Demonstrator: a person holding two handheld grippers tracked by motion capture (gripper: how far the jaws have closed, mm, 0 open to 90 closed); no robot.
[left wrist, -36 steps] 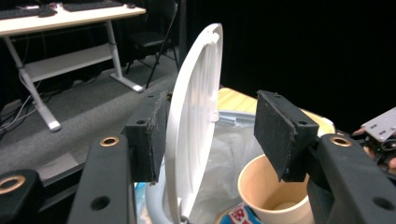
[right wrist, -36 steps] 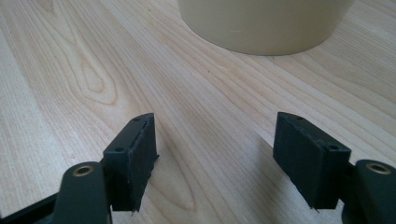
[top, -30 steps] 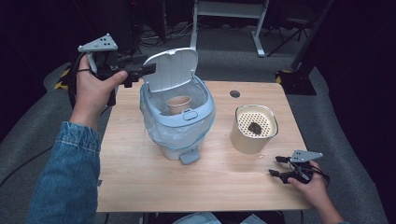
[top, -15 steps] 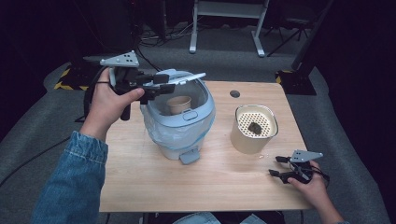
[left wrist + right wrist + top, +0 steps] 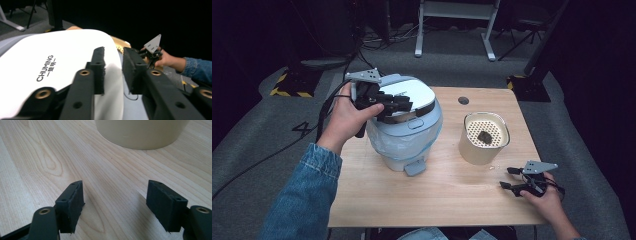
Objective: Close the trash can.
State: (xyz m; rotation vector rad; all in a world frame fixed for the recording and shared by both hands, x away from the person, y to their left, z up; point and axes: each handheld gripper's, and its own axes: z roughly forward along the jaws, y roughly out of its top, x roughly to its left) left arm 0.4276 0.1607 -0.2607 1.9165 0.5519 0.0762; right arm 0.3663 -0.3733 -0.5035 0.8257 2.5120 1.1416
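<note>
The left gripper [image 5: 399, 104] rests on the white hinged lid [image 5: 409, 97] of the pale-blue rice cooker [image 5: 404, 132] at 9 o'clock, jaws narrow, gripping nothing. Risk: off-centre pressure leaves the lid unlatched. The right gripper [image 5: 115, 205], jaws wide, idles at 4 o'clock near the beige perforated pot [image 5: 484, 137].

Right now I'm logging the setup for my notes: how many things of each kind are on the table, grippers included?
Rice cooker, lid down: 1
Beige perforated container with a dark lump inside: 1
Handheld grippers: 2, the left gripper over the cooker lid, the right gripper low over the wooden table
Total: 4
</note>
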